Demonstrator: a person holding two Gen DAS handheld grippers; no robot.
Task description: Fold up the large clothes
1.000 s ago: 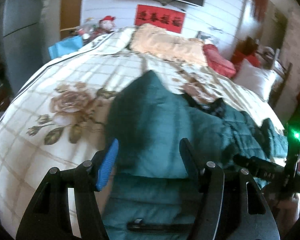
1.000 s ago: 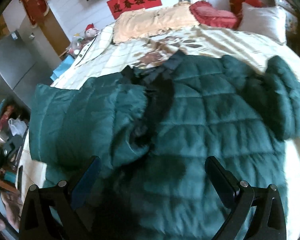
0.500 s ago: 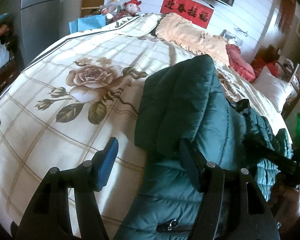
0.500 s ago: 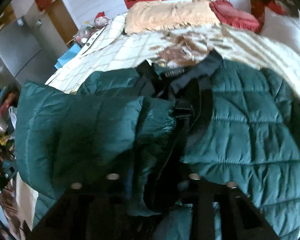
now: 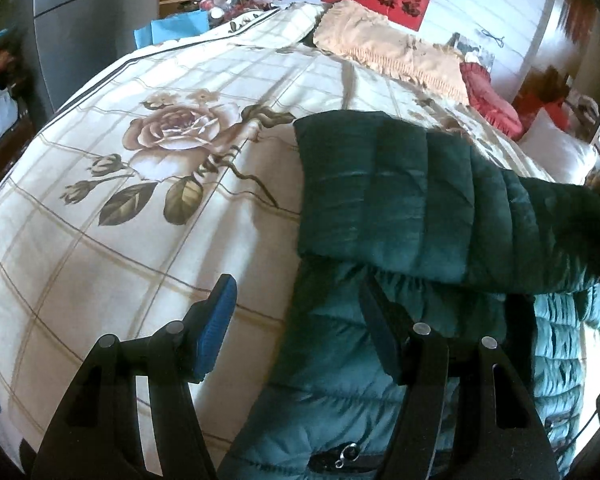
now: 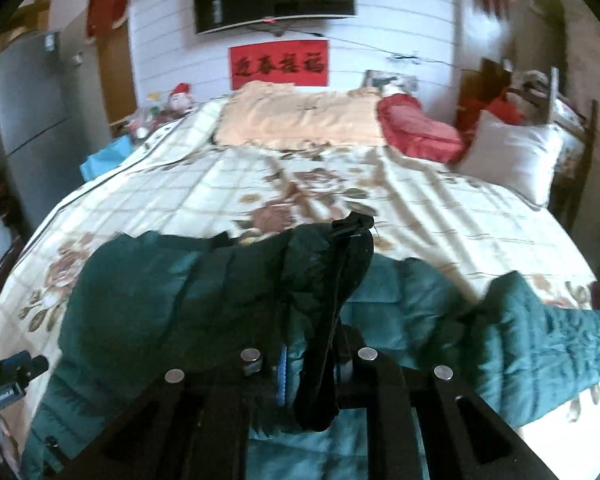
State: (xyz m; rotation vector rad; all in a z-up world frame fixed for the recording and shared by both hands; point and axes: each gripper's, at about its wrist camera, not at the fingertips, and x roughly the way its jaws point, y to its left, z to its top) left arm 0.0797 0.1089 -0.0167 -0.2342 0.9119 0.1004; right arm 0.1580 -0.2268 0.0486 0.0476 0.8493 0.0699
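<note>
A dark green quilted puffer jacket [image 5: 400, 200] lies on a bed with a cream floral cover [image 5: 171, 152]. My left gripper [image 5: 295, 300] is open and empty, low over the jacket's left edge, one blue-padded finger over the cover and the other over the jacket. My right gripper [image 6: 312, 364] is shut on the jacket [image 6: 187, 304] at its dark collar edge [image 6: 340, 280] and holds that part lifted and folded across the body. A sleeve [image 6: 540, 328] lies out to the right.
A peach blanket [image 6: 300, 120], a red cushion [image 6: 416, 128] and a white pillow [image 6: 512, 156] lie at the bed's far end. A grey fridge [image 6: 31, 112] and clutter stand at left. A TV and a red banner hang on the far wall.
My right gripper closed on the jacket's collar edge and lifted it, drawing that side up and over. My left gripper moved left toward the jacket's edge and stayed open.
</note>
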